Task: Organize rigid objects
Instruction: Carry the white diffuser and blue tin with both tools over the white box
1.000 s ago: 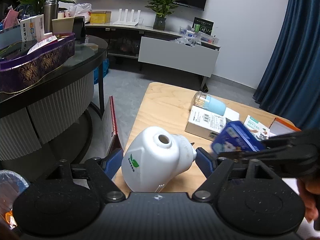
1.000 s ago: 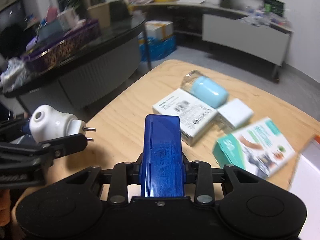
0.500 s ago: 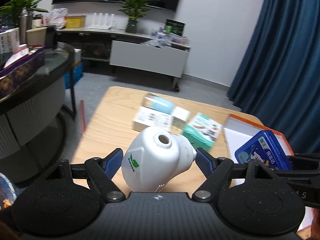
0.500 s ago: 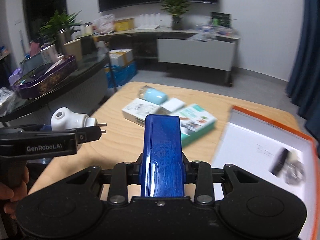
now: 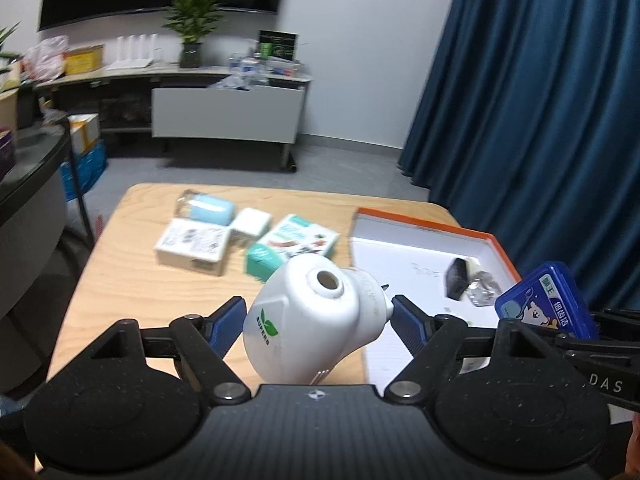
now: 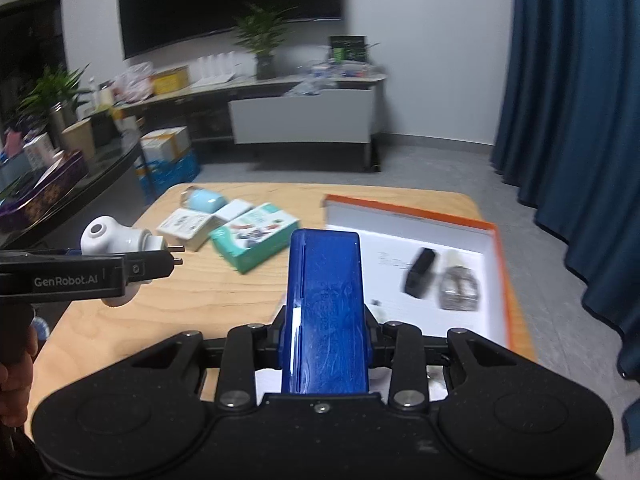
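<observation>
Both grippers now nearer orange-rimmed box, left clamping white plug, right blue case; box contents blurred.

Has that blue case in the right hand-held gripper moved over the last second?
Yes. The blue case, clamped in the right hand-held gripper, swung rightward, from over the boxes on the wooden table toward the orange-rimmed white tray.

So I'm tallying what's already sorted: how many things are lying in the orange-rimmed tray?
2: a black item and a clear crinkly one right beside it, toward the far right of the tray. The blue case hides part of the tray floor, so more could be there.
</observation>
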{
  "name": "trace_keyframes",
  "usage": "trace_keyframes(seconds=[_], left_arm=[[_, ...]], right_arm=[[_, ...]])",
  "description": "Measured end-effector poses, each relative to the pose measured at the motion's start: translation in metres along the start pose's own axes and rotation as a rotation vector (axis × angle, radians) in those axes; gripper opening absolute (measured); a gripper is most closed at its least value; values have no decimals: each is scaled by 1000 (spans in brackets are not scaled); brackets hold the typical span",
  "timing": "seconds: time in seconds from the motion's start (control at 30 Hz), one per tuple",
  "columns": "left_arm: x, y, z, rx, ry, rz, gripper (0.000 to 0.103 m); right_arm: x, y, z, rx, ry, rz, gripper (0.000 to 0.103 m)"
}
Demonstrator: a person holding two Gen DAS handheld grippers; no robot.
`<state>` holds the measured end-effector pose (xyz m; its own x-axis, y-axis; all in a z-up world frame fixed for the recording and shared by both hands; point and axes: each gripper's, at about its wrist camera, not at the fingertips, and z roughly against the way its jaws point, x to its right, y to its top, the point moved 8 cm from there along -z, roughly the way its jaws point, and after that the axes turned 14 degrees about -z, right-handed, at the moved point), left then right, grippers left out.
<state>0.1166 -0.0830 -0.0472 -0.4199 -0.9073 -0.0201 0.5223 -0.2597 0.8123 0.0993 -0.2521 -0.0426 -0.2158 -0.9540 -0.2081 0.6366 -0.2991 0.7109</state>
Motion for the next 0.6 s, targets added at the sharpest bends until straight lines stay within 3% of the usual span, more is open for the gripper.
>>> trace_keyframes(seconds=[0.6], left_arm=[[56, 21, -24, 15, -68, -88, 80]], right_arm=[[55, 8, 13, 65, -46, -96, 40]])
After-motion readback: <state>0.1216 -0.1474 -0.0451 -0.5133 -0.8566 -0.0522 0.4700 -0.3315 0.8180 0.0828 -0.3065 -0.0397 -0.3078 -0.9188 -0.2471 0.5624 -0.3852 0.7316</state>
